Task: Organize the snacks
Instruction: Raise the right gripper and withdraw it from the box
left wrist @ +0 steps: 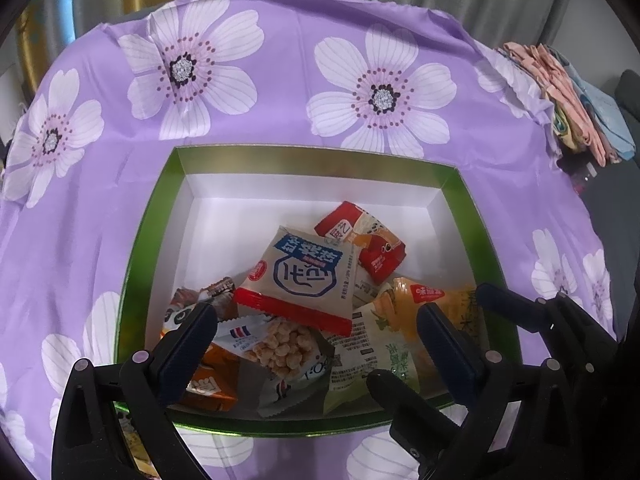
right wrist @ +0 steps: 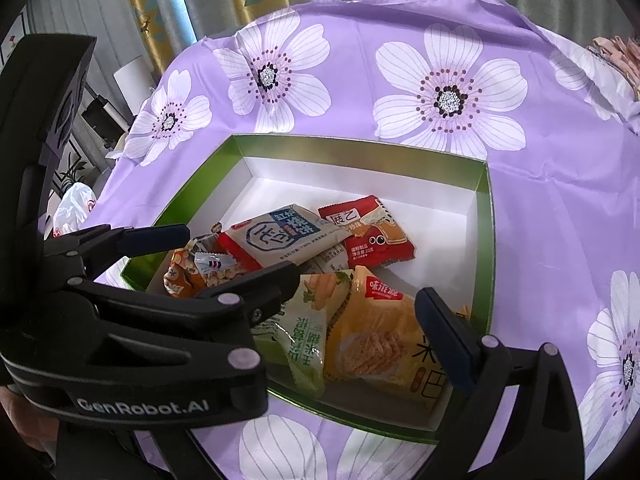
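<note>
While the left gripper [left wrist: 316, 344] hovers wide open, holding nothing, snack packets [left wrist: 304, 280] lie piled inside a green-rimmed white cardboard box [left wrist: 152, 216] (on purple floral cloth [left wrist: 280, 80]). From the right wrist view, the right gripper [right wrist: 360, 308] gapes empty above them.

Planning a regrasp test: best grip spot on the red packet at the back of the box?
Take the red packet by its far crimped edge, coming from above over the empty back half of the green box. That end lies free on the white floor, while its near-left corner abuts the beige-and-blue packet. It lies flat, so the jaws must pinch the thin seam. Judgement only.
</note>
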The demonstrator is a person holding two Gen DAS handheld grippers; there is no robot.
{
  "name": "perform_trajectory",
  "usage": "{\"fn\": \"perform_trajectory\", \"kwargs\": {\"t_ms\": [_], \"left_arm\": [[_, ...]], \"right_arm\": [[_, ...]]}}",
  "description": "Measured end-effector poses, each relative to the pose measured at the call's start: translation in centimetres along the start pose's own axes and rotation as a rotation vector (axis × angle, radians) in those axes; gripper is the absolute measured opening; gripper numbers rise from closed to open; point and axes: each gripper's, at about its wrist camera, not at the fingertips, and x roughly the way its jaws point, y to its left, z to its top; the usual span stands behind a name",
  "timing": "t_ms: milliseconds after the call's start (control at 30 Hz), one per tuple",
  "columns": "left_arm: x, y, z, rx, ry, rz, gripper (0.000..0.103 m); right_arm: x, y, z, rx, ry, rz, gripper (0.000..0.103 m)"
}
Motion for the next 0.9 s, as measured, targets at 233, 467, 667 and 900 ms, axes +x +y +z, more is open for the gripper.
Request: {"fn": "perform_trajectory", "kwargs": {"t_ms": [233, 467, 667, 900], "left_arm": [[-2.3, 0.0, -0.2, 0.005, -0.036, 0.007, 0.100], [-5.2, 0.1, -0.9, 0.000, -0.081, 0.012, 0.100], [-8.0, 0.0, -1.9, 0.005, -0.130, 0.018, 0.100], [-11.1, 1.6, -4.1, -0.020, -0.182, 0.044, 0.100]], "right_arm": [[-1.7, 0.5, 0.0, -0.006, -0.025, -0.008, 0.098], [-4.4, 1.6, -0.5, -0.026, -0.062, -0.016, 0.098], [-6.5, 2.3, -1.3, -0.033, -0.087, -0.013, 0.098], [-9.7, 2.8, -2.7, -0.017, -0.133, -0.007, 0.099]]}}
